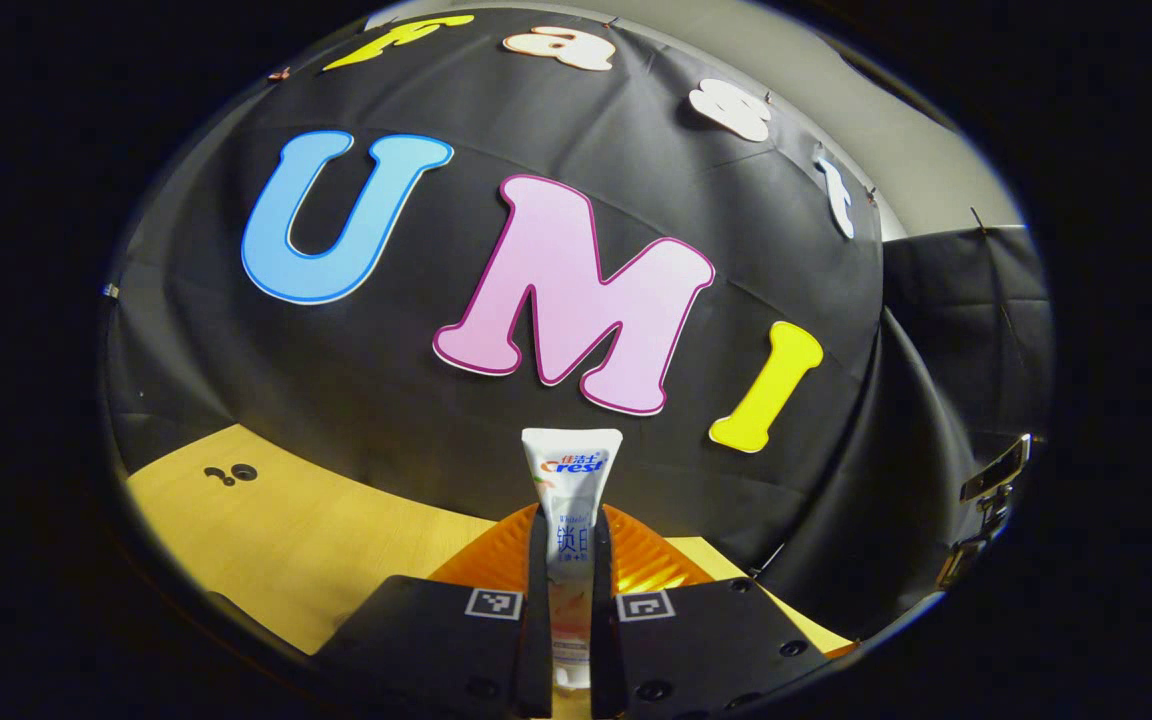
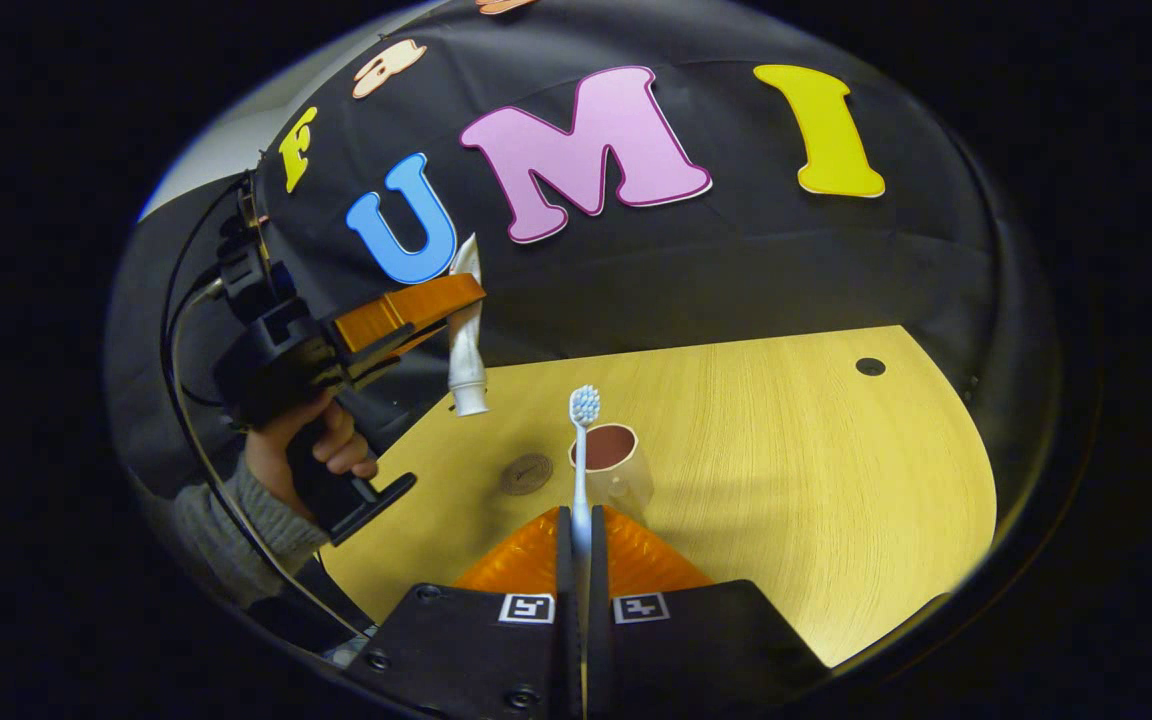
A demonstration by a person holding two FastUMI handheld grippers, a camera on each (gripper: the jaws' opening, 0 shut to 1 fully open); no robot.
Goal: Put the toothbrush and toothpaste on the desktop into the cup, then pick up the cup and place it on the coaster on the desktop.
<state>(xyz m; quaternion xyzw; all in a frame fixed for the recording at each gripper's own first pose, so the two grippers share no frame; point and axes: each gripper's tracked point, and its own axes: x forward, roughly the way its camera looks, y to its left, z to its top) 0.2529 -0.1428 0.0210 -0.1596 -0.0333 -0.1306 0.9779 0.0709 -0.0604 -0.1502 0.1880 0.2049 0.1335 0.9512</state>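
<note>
My left gripper (image 1: pixel 570 570) is shut on a white toothpaste tube (image 1: pixel 570 500) that stands upright between its fingers, raised above the table. From the right gripper view the same tube (image 2: pixel 464 340) hangs cap down in that left gripper (image 2: pixel 436 305), held by a hand at the left. My right gripper (image 2: pixel 581 545) is shut on a white toothbrush (image 2: pixel 582 450) with its bristle head up. Just beyond the brush stands the cream cup (image 2: pixel 616 465) with a dark inside, upright on the wooden desktop (image 2: pixel 786 450). A round brown coaster (image 2: pixel 526 473) lies left of the cup.
The black cloth wall closes off the back of the desktop. A small dark hole (image 2: pixel 870 366) sits near the far right corner of the desktop, and two dark spots (image 1: pixel 231 473) mark the desktop in the left gripper view. A grey sleeve (image 2: pixel 226 520) and cables are at the left.
</note>
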